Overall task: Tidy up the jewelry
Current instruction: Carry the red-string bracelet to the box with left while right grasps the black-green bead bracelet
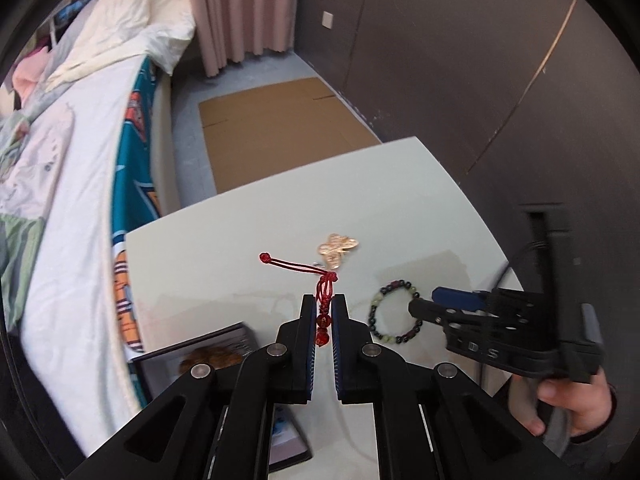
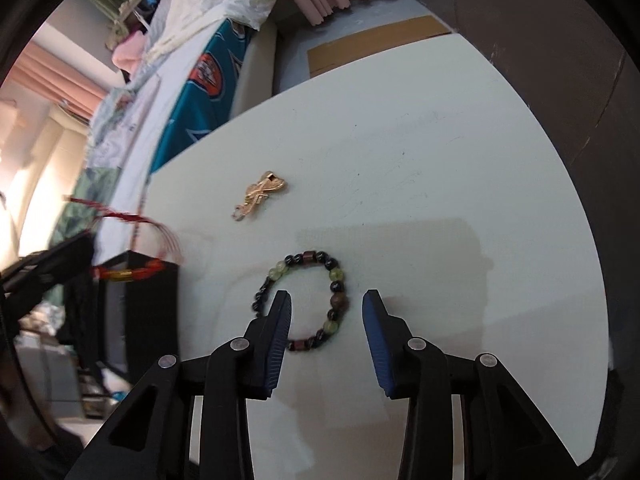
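Red knotted cord charm (image 1: 325,308) with red beads, clamped between the blue pads of the left hand-held gripper (image 1: 323,312), low centre of the left wrist view; its cord runs up and left to a knot end, lifted clear of the bench (image 1: 240,216). Same charm in the right wrist view at the left edge (image 2: 132,268), blurred, tassel threads fanned. Beaded bracelet (image 2: 320,300), dark and pale green beads, flat on the bench, lower centre of the right wrist view. Right hand-held gripper (image 2: 326,312) parted over it: the left finger (image 2: 278,320) sits inside the ring and covers part of it, the right finger stands outside to the right, pads not pressing the beads. One arc of the bracelet lies between them. In the left wrist view the bracelet (image 1: 396,312) shows right of centre with the right hand-held gripper's tips at its right rim, a hand (image 1: 568,404) gripping the handle at lower right. Gold butterfly-shaped ornament (image 1: 336,248) lies on the bench above the charm, apart from the bracelet. A dark tray or box (image 1: 224,352) at lower left, partly hidden. Beyond the bench: bed (image 1: 72,184) on the left, flattened cardboard (image 1: 276,136) on the floor, pink curtain (image 1: 240,8) at top.
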{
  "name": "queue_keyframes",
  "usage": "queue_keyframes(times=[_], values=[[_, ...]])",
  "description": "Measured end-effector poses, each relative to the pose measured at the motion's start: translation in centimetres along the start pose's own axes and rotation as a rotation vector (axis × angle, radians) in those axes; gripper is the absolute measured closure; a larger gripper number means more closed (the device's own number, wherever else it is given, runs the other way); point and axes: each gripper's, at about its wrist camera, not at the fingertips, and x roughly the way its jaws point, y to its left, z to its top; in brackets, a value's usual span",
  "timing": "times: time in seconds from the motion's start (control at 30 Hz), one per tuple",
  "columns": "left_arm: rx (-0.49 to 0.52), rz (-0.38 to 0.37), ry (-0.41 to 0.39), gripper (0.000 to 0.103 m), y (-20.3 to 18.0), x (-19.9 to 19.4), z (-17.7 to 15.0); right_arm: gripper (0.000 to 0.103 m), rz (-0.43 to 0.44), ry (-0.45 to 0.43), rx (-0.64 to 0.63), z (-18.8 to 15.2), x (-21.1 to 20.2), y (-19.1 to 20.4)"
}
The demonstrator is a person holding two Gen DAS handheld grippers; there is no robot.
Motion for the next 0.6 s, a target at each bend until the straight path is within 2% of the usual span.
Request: queue_keyframes(times=[0.1,0.13,0.17,0.23,0.37,0.6], values=[[-0.014,0.008,-0.017,0.096,1.0,-1.4,-0.4,0.072,-0.084,-0.018,-0.034,0.0,0.5,1.1],[-0.018,0.011,-0.022,0.096,1.1,-1.8,-0.7,0.084,-0.106,-0.024,-0.048,0.0,0.5,1.3],[-0.022,0.014,-0.027,0.096,1.5,-2.2,-0.9,0.090,-0.134,-0.018,-0.063,0.0,0.8,1.7],[-0.031,0.022,-0.036,0.096,2.2,-3.2,-1.4,0.092,-0.178,-0.035,-0.080,-0.1,0.6,2.1],[-0.046,0.030,-0.048,0.096,3.4,-4.6,-2.4,0.092,-0.125,-0.035,-0.065,-0.6,0.0,2.2],[-0.072,0.028,-0.041,0.096,5.2,-5.8,-4.5,0.092,0.000,-0.127,-0.060,-1.3,-3.9,3.6]])
